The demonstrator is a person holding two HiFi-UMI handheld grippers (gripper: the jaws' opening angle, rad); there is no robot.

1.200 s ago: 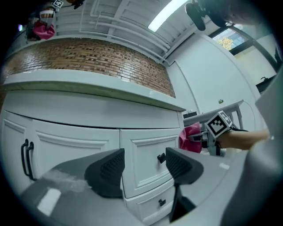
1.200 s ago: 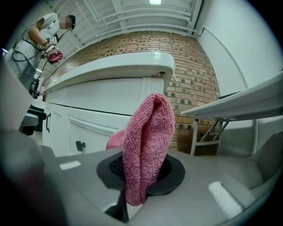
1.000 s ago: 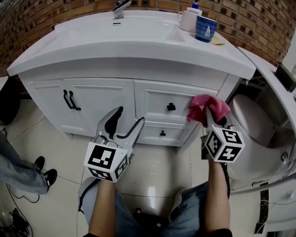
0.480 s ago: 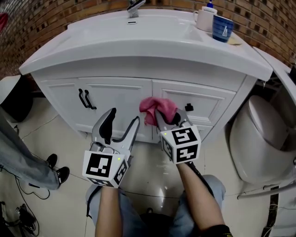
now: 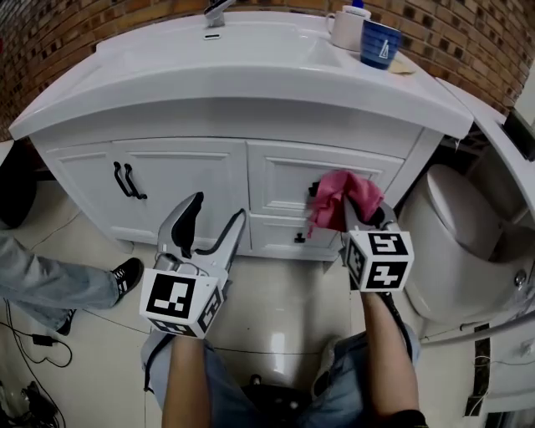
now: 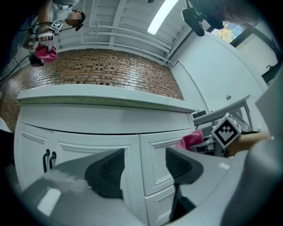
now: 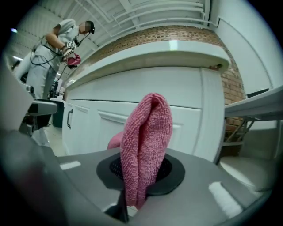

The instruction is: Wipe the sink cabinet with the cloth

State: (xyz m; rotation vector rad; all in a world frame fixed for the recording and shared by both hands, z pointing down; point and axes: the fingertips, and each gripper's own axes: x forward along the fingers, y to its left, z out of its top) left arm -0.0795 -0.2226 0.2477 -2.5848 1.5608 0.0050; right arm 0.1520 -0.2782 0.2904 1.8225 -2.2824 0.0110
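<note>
The white sink cabinet (image 5: 201, 180) stands under a white basin top (image 5: 251, 79). My right gripper (image 5: 359, 216) is shut on a pink cloth (image 5: 338, 196), which presses against the upper drawer front (image 5: 284, 180) at the cabinet's right. In the right gripper view the pink cloth (image 7: 146, 145) stands folded up between the pads, with the cabinet (image 7: 190, 106) close behind. My left gripper (image 5: 207, 227) hangs open and empty in front of the cabinet's middle. Its fingers (image 6: 108, 170) frame the seam between door and drawers (image 6: 139, 159).
A white toilet (image 5: 464, 242) stands right of the cabinet. A white mug (image 5: 344, 29) and a blue cup (image 5: 376, 43) sit on the basin top at back right, a tap (image 5: 216, 12) at the back. A person's shoe (image 5: 125, 276) and leg are at left on the tiled floor.
My right gripper with the cloth has swung from the cabinet's middle back to the right, onto the upper drawer. One second ago it was further right still. The left gripper barely moved.
</note>
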